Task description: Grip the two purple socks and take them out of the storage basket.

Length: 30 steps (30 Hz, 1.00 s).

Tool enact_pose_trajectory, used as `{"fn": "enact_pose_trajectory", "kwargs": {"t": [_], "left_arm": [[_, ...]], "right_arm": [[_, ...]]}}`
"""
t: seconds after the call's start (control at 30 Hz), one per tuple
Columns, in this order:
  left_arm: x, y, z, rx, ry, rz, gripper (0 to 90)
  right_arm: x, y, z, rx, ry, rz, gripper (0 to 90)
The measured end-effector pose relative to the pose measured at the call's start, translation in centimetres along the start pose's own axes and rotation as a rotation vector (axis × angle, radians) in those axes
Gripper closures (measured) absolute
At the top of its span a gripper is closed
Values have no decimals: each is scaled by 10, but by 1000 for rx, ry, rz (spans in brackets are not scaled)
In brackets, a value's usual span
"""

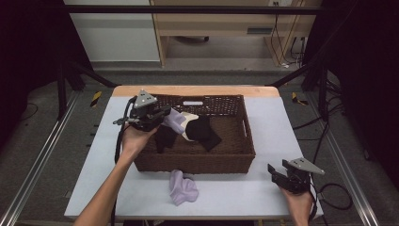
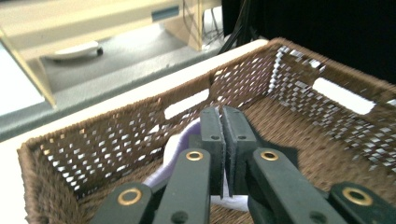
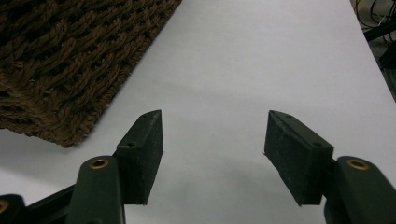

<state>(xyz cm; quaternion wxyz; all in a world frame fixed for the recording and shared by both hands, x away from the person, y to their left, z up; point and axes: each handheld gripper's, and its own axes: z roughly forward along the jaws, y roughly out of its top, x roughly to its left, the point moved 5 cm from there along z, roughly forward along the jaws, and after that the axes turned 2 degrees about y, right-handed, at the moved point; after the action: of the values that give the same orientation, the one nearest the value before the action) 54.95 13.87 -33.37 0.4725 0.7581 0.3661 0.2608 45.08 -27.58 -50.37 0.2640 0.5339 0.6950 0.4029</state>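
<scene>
We see the dark brown woven wicker basket (image 1: 237,155), then the left gripper (image 1: 165,114) above it, its jaws pressed on a pale lilac soft cloth (image 2: 175,150). We judge it light and limp, so hold a thick fold. The right gripper (image 3: 213,156) is wide apart, holding nothing.

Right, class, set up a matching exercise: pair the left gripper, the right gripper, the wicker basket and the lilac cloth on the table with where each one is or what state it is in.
Things:
1. left gripper
2. right gripper
3. wicker basket
4. lilac cloth on the table

States:
A. lies in front of the basket
B. jaws wide apart, above bare tabletop
C. holds dark and pale cloths
D. shut on a lilac cloth over the basket

Pairs: 1-D, 2-B, 3-C, 4-A
</scene>
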Motion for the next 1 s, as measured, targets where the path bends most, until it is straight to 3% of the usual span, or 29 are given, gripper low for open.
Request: {"fn": "enact_pose_trajectory", "kwargs": {"t": [0.13, 0.27, 0.77, 1.0], "left_arm": [[-8, 10, -16, -51, -17, 4, 867], [-22, 20, -43, -119, -50, 18, 867], [-60, 26, -107, -201, -159, 64, 866], [-71, 20, -125, -226, -189, 78, 866]], "right_arm": [[-1, 0, 0, -5, -4, -3, 375], [-1, 0, -1, -6, -2, 3, 375], [-1, 0, -2, -12, -7, -9, 375], [0, 0, -3, -12, -4, -1, 375]]}}
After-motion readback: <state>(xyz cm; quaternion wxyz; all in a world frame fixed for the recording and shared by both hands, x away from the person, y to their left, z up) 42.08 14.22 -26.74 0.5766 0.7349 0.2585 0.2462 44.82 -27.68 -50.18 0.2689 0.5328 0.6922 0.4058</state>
